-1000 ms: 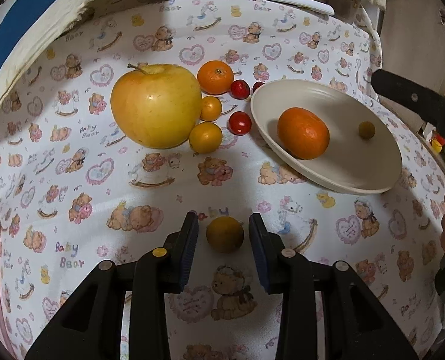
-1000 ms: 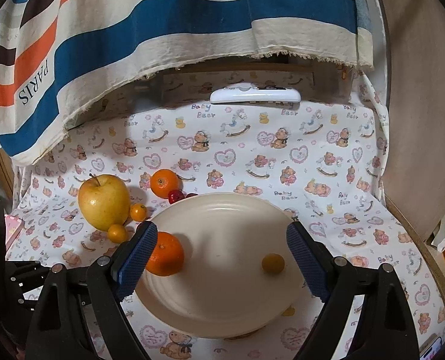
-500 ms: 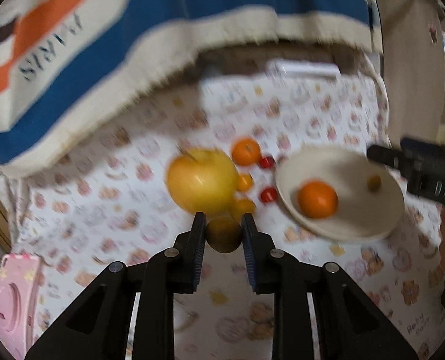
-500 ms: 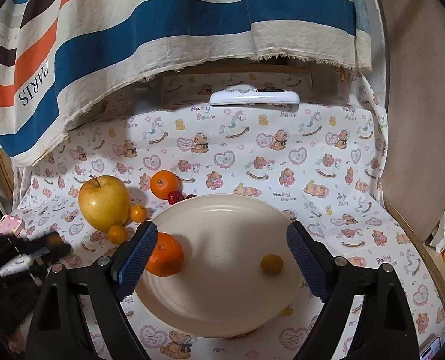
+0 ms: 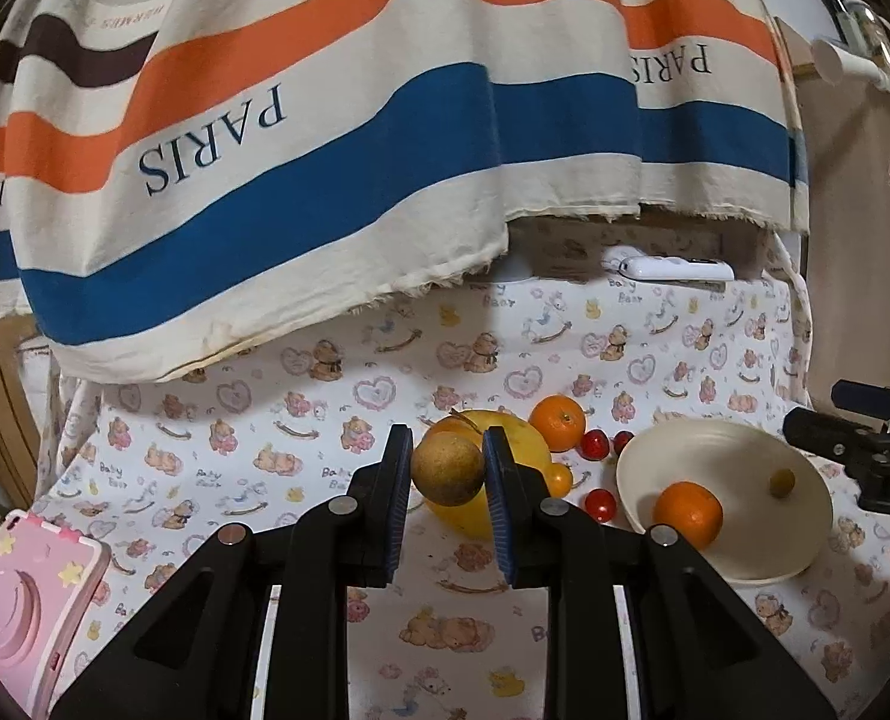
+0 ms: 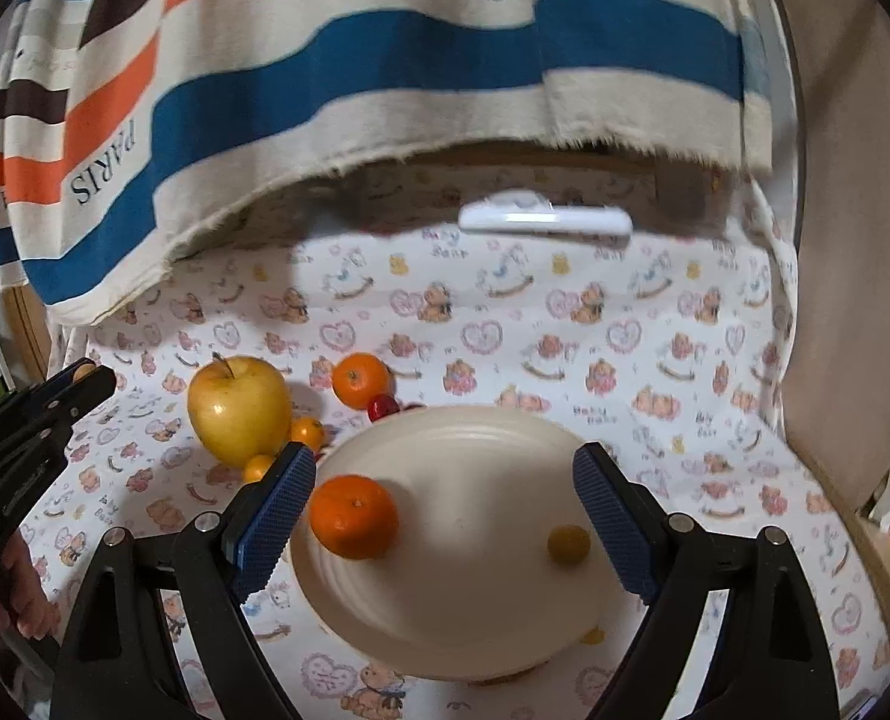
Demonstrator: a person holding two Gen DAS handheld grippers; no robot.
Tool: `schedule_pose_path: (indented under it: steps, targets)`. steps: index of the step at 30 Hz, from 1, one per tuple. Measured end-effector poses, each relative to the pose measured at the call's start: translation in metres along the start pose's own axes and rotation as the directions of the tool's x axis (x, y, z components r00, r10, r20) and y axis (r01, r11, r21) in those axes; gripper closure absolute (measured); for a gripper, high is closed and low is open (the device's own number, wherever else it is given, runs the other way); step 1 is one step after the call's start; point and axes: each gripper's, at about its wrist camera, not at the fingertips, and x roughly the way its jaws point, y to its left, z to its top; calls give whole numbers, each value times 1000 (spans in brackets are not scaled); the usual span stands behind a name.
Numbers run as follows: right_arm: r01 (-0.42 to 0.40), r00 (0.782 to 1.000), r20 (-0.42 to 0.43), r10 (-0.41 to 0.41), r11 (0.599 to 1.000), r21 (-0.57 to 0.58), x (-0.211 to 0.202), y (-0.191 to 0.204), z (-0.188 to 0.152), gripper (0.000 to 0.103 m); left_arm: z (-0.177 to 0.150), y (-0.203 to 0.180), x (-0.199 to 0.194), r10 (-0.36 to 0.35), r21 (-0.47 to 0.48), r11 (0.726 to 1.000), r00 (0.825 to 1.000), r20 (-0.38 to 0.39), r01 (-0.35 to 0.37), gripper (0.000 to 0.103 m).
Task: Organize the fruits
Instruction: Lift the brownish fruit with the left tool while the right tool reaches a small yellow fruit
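My left gripper is shut on a small brownish-yellow round fruit and holds it raised above the cloth, in front of the yellow apple. The cream plate lies to the right and holds a tangerine and a small yellow fruit. My right gripper is open and empty, hovering over the plate, with the tangerine near its left finger. Another tangerine, the apple, small orange fruits and red cherry tomatoes lie on the cloth.
A striped PARIS cloth hangs over the back. A white remote lies at the far edge. A pink toy sits at the front left. The bear-print cloth covers the table.
My left gripper closed on the small brownish fruit and lifted it off the cloth, tilting up toward the hanging cloth. The right gripper stayed open over the plate.
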Motion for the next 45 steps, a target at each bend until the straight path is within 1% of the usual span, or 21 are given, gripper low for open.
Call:
schedule_pose_path:
  steps: [3,6,8,10,12,14,16,18,19,20,24,27,29,31,32,35,38,42,45]
  targets:
    - [-57,998,17,57,998,-28,-7,9,7,14,0,5,1,-1,-19,1000,1000,-6,1,80]
    - [-70,997,40,72,996,-52,-10,20,14,14,2,7,-1,17,-21,1000,1000,0,-17,80]
    - [-78,996,41,81,995,-65,-8,28,19,14,5,12,-3,13,-35,999,1000,3,-13,80]
    - [-83,996,25,85,995,-56,-1,33,22,14,8,19,-5,22,-53,998,1000,12,-21,80]
    - [-111,994,-19,111,994,-11,13,35,26,14,11,25,-7,35,-66,997,999,23,-33,80]
    - [-162,984,-66,164,986,45,28,34,29,25,13,31,-7,47,-75,996,998,29,-45,80]
    - [-196,973,-105,204,977,79,41,36,29,31,14,35,-5,56,-80,995,998,27,-54,80]
    - [-218,964,-138,228,972,83,54,44,28,36,14,39,-2,63,-84,995,998,18,-62,80]
    - [-229,959,-155,238,971,72,60,50,28,40,14,41,-1,67,-87,994,998,12,-66,80]
    - [-234,956,-166,241,970,62,63,55,26,43,14,42,1,69,-89,994,998,6,-68,80]
    - [-254,944,-215,252,967,20,79,76,23,44,12,45,8,78,-94,992,997,-17,-79,80]
    - [-263,933,-248,259,965,16,92,87,22,47,10,48,11,80,-104,991,996,-35,-83,80]
    - [-260,929,-273,251,966,3,101,93,20,53,10,51,13,69,-120,990,996,-54,-75,80]
    - [-260,924,-294,245,966,-13,108,98,19,54,10,54,14,46,-145,988,996,-69,-56,80]
    - [-266,918,-312,246,964,-23,114,101,17,54,11,55,14,41,-155,987,996,-75,-52,80]
    - [-278,902,-356,245,960,-45,127,106,13,57,11,57,14,46,-166,984,995,-83,-59,80]
    - [-286,889,-392,237,956,-71,135,112,8,58,11,58,16,52,-171,983,994,-95,-68,80]
    - [-291,878,-421,227,952,-95,141,118,4,59,10,59,19,63,-176,981,992,-112,-82,80]
    - [-288,874,-435,216,952,-106,145,123,2,59,9,62,22,67,-183,979,990,-124,-89,80]
